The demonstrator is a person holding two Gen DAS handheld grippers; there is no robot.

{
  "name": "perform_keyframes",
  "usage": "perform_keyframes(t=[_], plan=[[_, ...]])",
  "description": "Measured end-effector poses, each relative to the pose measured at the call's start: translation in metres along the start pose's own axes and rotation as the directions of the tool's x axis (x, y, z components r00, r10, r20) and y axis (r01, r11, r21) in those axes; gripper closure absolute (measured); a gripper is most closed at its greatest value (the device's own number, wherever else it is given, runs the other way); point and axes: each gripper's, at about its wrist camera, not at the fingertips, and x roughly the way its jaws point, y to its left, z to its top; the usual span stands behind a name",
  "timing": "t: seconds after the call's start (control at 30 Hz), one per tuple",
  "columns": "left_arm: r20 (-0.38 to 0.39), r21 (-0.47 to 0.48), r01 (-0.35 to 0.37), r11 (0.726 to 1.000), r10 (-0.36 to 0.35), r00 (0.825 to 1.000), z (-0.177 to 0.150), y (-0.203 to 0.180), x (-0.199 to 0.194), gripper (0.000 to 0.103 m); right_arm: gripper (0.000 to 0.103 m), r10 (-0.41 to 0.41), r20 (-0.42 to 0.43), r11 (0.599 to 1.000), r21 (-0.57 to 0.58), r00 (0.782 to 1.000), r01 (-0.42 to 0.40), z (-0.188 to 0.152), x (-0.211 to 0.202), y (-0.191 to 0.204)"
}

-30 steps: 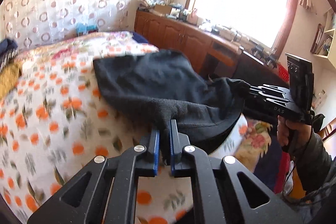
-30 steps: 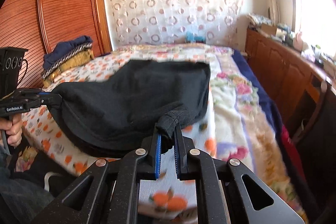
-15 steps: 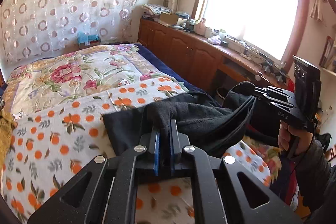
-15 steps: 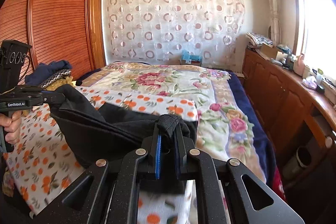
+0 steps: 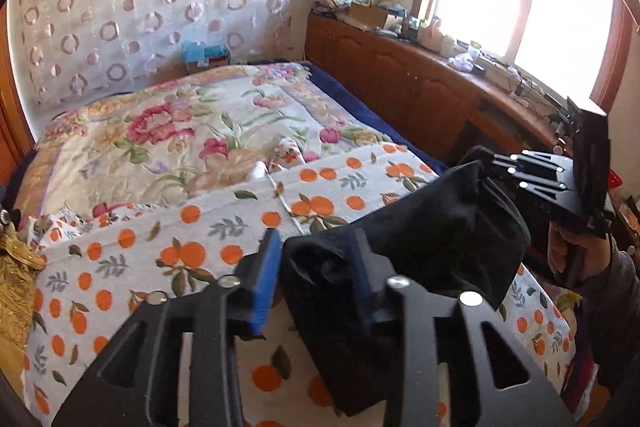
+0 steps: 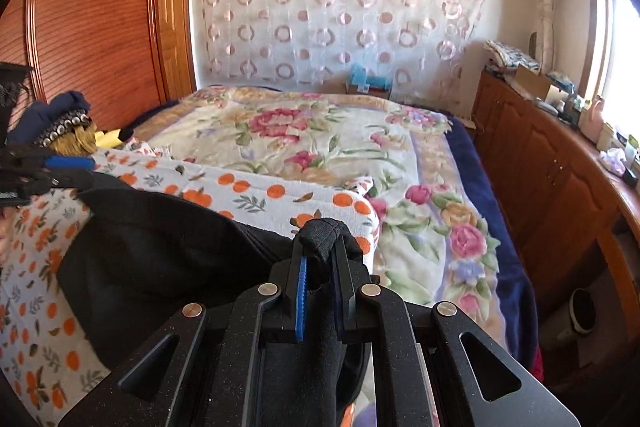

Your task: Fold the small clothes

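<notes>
A black garment (image 5: pixel 440 227) lies bunched and doubled on the orange-print sheet (image 5: pixel 160 231) near the bed's front edge. My left gripper (image 5: pixel 314 267) is opening. A fold of the cloth still sits between its jaws against the right finger, with a gap at the blue left pad (image 5: pixel 266 279). My right gripper (image 6: pixel 320 243) is shut on a rolled corner of the black garment (image 6: pixel 160 259). In the left wrist view the right gripper (image 5: pixel 492 167) is at the far right with the cloth hanging from it. The left gripper (image 6: pixel 72 163) shows at the left edge of the right wrist view.
A floral blanket (image 6: pixel 320 139) covers the far half of the bed. A stack of folded clothes (image 6: pixel 64 123) sits at the left by the wooden wardrobe. A yellow garment (image 5: pixel 16 287) lies at the sheet's left edge. A cluttered wooden cabinet (image 6: pixel 560 163) runs under the window.
The garment, stretched flat across the bed before, has been drawn over itself into a doubled bundle near the front. The left jaws, shut on the cloth earlier, have spread apart. The right grip is unchanged.
</notes>
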Motion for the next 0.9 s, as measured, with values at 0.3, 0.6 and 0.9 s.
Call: perform_keyframes(t=[0.3, 0.6, 0.9], plan=[[0.0, -0.008, -0.009, 1.0, 0.009, 1.0, -0.003, 0.003, -0.002, 0.046, 0.076, -0.106, 0.005, 0.994, 0.029, 0.994, 0.106, 0.02, 0.002, -0.002], [-0.12, -0.003, 0.008, 1.0, -0.008, 0.993, -0.023, -0.004, 0.035, 0.046, 0.044, 0.019, -0.101, 0.999, 0.052, 0.995, -0.014, -0.002, -0.008, 0.011], [-0.179, -0.005, -0.003, 1.0, 0.002, 0.984, -0.03, -0.003, 0.054, 0.046, 0.044, 0.108, -0.137, 0.968, 0.24, 0.985, -0.073, -0.002, 0.01, -0.009]])
